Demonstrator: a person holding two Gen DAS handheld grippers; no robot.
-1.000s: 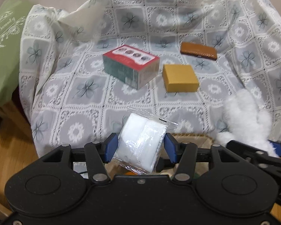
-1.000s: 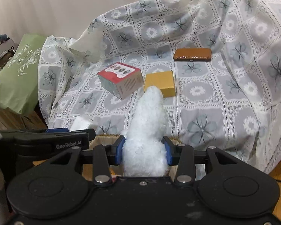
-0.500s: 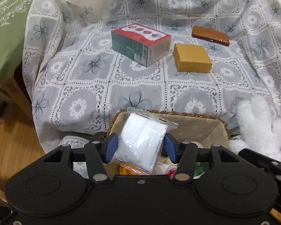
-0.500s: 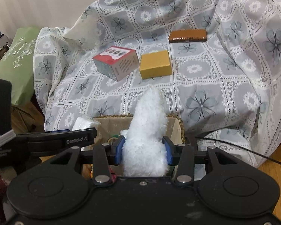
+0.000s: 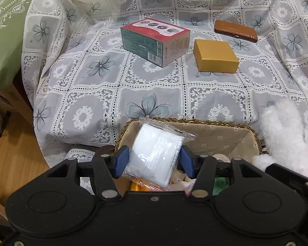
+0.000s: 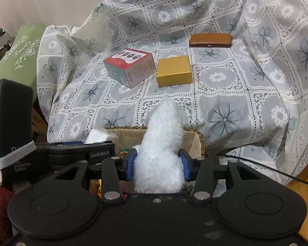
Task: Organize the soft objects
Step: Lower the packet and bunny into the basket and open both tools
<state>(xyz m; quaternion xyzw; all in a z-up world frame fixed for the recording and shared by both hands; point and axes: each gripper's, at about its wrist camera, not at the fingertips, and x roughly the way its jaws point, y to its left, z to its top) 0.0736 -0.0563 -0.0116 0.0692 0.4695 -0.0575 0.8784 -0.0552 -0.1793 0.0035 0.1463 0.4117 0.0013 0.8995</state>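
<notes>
Above basket (image 5: pixel 225 141): left tool (image 5: pixel 152 162) pinching bagged white pad (image 5: pixel 156 153) mid-body, jaws easing apart; slippery wrap. Right tool (image 6: pixel 157 165) squeezing plush (image 6: pixel 162 143), light, squashy.

"Beauty" on the green bag (image 5: pixel 6 30); "GenRobot.AI" on the left tool (image 6: pixel 99 155); box print seems illegible.

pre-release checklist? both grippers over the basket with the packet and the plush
1. Left gripper has the packet between its pads; jaws have just been opening: ok.
2. Packet above the basket, not its rim: ok.
3. Right gripper shut on the plush: ok.
4. Plush over the basket: ok.
5. Room in the basket: cannot tell, items already inside, mostly hidden.
6. Grippers clear of each other: ok, close side by side.
</notes>
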